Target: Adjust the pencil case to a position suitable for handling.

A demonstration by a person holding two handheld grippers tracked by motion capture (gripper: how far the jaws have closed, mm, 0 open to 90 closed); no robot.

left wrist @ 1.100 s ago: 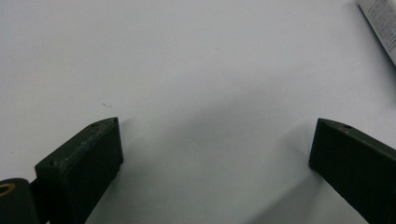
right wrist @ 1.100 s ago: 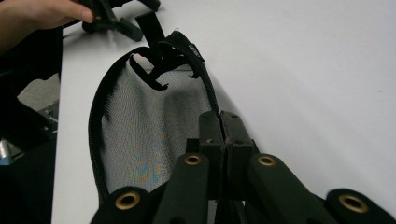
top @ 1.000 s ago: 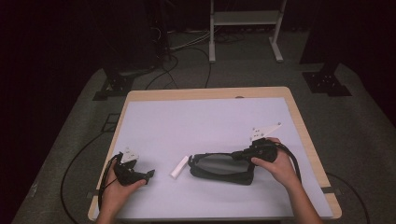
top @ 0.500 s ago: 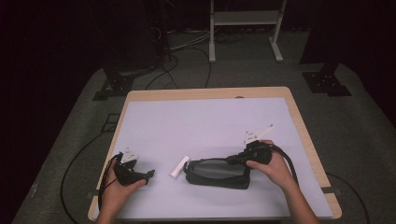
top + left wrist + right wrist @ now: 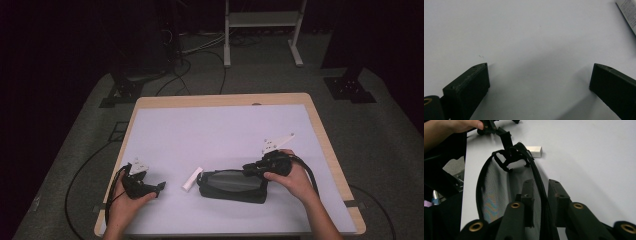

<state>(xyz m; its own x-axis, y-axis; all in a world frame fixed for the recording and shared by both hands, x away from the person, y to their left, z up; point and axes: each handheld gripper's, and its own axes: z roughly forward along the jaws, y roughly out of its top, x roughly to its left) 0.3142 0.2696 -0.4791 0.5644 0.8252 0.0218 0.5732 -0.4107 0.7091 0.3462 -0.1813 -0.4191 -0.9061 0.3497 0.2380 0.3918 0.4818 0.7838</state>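
A black zip pouch [image 5: 231,186] with a mesh side [image 5: 499,187] lies on the near middle of the table. My right gripper [image 5: 256,169] sits at the pouch's right end. In the right gripper view, the right gripper [image 5: 541,195] is shut on the pouch's zipped rim, which runs between its jaws. A small white tube [image 5: 191,178] lies just left of the pouch, touching or almost touching it [image 5: 534,151]. My left gripper [image 5: 150,187] rests open near the table's front left. In the left gripper view, the gripper [image 5: 539,77] has bare table between its jaws and the tube's end [image 5: 627,12] at the top right.
The table [image 5: 225,125] has a pale surface with a wooden rim. Cables trail from both grippers over the near edge. A metal stand [image 5: 260,30] and floor cables lie beyond the far edge.
My right gripper has moved left and slightly nearer along the pouch's top. The pouch has shifted a little toward the white tube. The left gripper has stayed put.
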